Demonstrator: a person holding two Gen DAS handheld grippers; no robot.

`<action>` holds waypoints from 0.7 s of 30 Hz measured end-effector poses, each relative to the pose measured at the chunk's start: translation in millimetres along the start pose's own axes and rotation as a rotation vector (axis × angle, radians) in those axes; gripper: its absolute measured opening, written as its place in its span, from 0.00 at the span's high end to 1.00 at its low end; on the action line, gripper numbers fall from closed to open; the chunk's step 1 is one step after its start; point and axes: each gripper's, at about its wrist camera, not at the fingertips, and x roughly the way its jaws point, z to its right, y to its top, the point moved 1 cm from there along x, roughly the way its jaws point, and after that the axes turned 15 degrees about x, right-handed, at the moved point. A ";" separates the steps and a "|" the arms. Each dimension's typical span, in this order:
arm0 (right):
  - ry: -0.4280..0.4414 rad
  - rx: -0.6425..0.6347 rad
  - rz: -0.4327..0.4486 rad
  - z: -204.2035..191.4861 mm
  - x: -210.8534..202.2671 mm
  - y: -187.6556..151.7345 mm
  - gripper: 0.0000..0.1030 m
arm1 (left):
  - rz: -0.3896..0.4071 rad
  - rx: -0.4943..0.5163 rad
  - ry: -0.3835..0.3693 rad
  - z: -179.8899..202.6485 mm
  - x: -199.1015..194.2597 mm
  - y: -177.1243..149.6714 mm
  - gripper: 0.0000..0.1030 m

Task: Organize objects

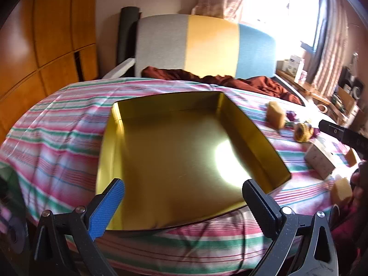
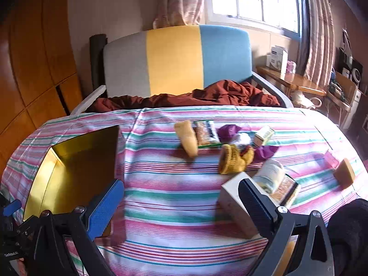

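An empty gold tin box [image 1: 184, 151] lies on the striped bedsheet; my left gripper [image 1: 184, 204] hovers open over its near edge with nothing between the fingers. The same gold tin box [image 2: 76, 168] shows at the left of the right wrist view. My right gripper [image 2: 181, 204] stands open above bare sheet. A white carton [image 2: 232, 197] sits behind its black finger. Beyond lie a tan block [image 2: 187, 140], a grain packet [image 2: 205, 133], yellow knitted pieces [image 2: 232, 158], purple wrappers [image 2: 230, 131], a rolled item [image 2: 270, 176] and an orange block [image 2: 345, 172].
A grey, yellow and blue headboard [image 2: 174, 62] and a rumpled brown blanket [image 2: 207, 96] close off the far side of the bed. Wooden cupboards [image 1: 46, 46] stand left. A cluttered side table [image 2: 294, 80] and curtained window are at the right.
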 end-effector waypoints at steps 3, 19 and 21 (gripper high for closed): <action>-0.064 0.082 0.002 43.5 -12.2 18.3 0.01 | 0.011 0.050 -0.054 18.0 4.2 11.3 0.00; -0.275 0.250 0.094 169.9 -57.9 34.6 0.01 | 0.015 0.222 -0.431 153.5 45.7 97.7 0.00; -0.284 0.258 0.091 174.0 -57.5 32.6 0.01 | 0.001 0.290 -0.458 178.4 52.8 104.4 0.00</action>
